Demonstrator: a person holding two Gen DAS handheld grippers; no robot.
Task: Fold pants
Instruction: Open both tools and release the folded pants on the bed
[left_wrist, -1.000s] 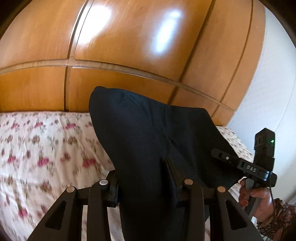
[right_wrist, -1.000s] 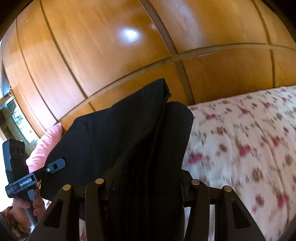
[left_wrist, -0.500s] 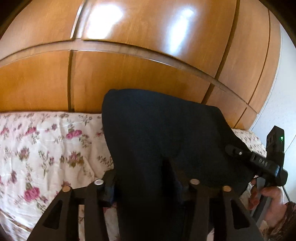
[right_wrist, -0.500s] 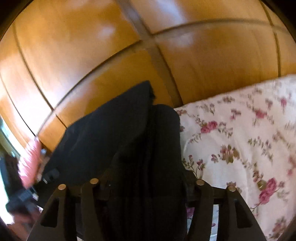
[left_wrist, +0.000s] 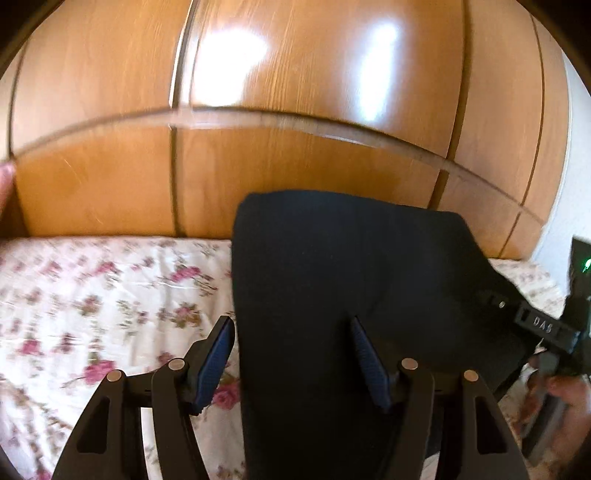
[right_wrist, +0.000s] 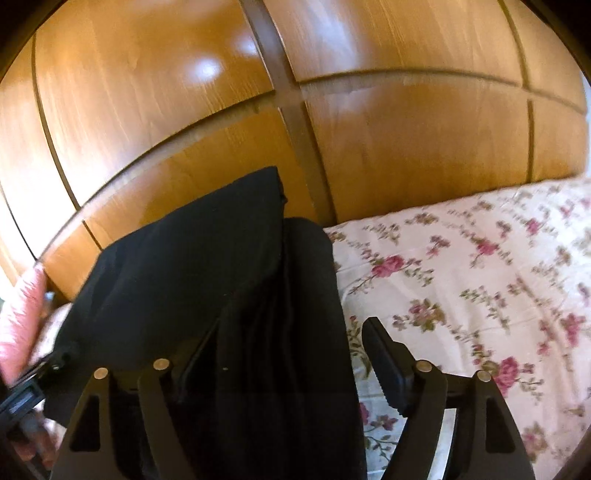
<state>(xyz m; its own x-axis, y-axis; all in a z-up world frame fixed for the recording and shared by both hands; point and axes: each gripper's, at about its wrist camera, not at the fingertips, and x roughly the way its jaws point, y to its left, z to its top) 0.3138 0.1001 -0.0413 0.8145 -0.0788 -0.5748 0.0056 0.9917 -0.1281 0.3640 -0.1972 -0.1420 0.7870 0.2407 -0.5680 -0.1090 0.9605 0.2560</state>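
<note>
The black fabric pants (left_wrist: 332, 280) lie folded into a thick stack on the rose-printed white bedspread (left_wrist: 110, 295), near the wooden wardrobe doors (left_wrist: 295, 110); the left gripper (left_wrist: 291, 354) and right gripper (right_wrist: 284, 362) have just been opening, jaws apart, the cloth between them unpinched; folding looks nearly done, only withdrawal left

Pants (left_wrist: 332, 280): solid black, no pattern visible; in the right wrist view the folded layers read as darker vertical creases.
Bedspread (left_wrist: 110, 288): white to cream ground, scattered pink-magenta roses with olive-green leaves and stems.
Wardrobe doors (left_wrist: 295, 110): glossy honey-orange wood grain, darker brown grooves between panels, white glare patches.
Left gripper (left_wrist: 291, 362): black frame, silver rivets, dark blue ribbed pads (left_wrist: 218, 354).
Right gripper (right_wrist: 280, 369): black frame, silver rivets.
Pillow (right_wrist: 22, 317): pink.
</note>
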